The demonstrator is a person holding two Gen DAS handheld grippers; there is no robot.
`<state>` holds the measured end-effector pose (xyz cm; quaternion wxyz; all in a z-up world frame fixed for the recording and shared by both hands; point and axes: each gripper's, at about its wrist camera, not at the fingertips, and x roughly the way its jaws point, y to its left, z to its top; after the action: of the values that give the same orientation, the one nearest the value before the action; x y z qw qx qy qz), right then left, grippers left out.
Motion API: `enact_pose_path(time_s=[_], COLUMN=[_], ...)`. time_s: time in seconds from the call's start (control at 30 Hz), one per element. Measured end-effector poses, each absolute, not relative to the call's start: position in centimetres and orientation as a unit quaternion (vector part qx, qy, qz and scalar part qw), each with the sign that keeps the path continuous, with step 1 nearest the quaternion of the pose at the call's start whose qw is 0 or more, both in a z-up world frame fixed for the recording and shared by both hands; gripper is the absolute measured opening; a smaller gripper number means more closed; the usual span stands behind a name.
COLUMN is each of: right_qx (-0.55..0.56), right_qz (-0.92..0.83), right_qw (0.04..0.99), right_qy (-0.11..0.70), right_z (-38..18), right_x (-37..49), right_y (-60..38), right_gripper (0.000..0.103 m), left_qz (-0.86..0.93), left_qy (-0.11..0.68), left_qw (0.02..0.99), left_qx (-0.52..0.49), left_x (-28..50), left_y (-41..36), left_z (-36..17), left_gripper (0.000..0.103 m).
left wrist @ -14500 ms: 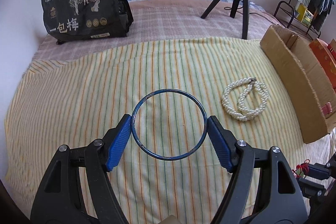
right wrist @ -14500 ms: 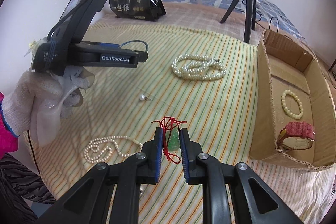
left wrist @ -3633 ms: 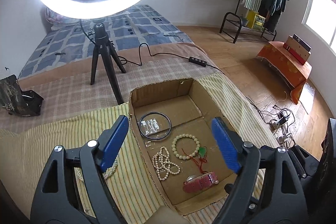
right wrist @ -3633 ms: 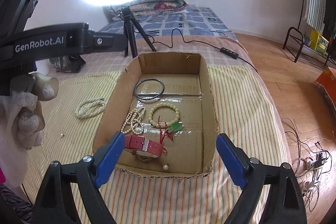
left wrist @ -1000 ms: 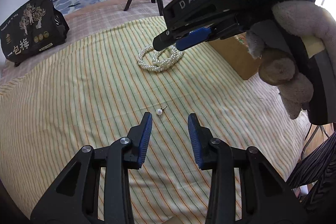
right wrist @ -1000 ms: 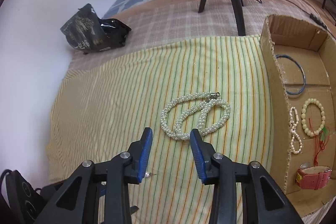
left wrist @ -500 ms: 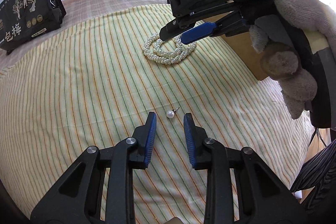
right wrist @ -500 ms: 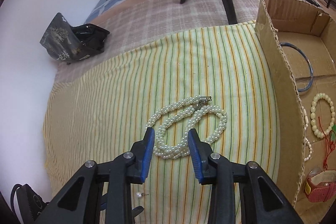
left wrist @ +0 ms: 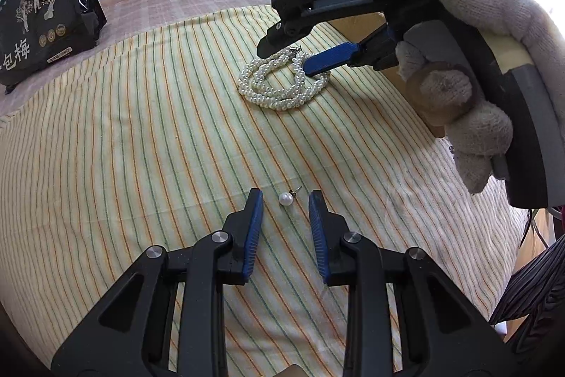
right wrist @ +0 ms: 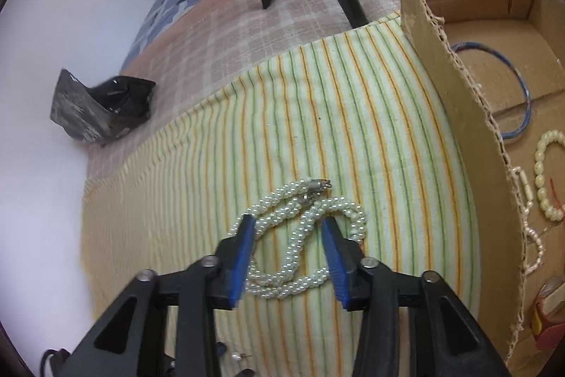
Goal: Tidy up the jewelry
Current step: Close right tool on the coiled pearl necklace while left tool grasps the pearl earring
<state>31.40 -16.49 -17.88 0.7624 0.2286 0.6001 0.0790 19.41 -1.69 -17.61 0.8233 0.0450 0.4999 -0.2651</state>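
Left gripper point(left wrist: 285, 200) part open, empty, pearl earring point(left wrist: 286, 198) on the striped cloth point(left wrist: 141, 129) between the tips, untouched. Right gripper point(right wrist: 286, 237) opening, straddling the pearl necklace point(right wrist: 300, 235), nothing gripped. Cardboard box point(right wrist: 455, 94) at 3 o'clock. Lower gently, close on the pearl, not the pin.

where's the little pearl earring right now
In the left wrist view the pearl earring lies on the striped cloth, between the left gripper fingertips, untouched, nearer the camera than the pearl necklace.
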Motion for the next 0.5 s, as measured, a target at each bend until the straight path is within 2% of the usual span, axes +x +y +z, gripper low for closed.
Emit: enact_pose_path(time_s=[0.33, 0.5], right_qx=[0.201, 0.141], right_qz=[0.040, 0.040], right_qw=[0.776, 0.793], right_qy=[0.597, 0.591], right_z=[-18.0, -18.1], right_x=[33.0, 33.6], right_y=[-15.1, -13.4], right_gripper=[0.050, 0.050], left_qz=[-0.265, -0.267], left_qy=[0.501, 0.498], left_qw=[0.822, 0.824], left_qx=[0.048, 0.052], left_x=[19.6, 19.6], left_y=[-1.9, -2.0], left_z=[-17.9, -18.1], left_gripper=[0.027, 0.027])
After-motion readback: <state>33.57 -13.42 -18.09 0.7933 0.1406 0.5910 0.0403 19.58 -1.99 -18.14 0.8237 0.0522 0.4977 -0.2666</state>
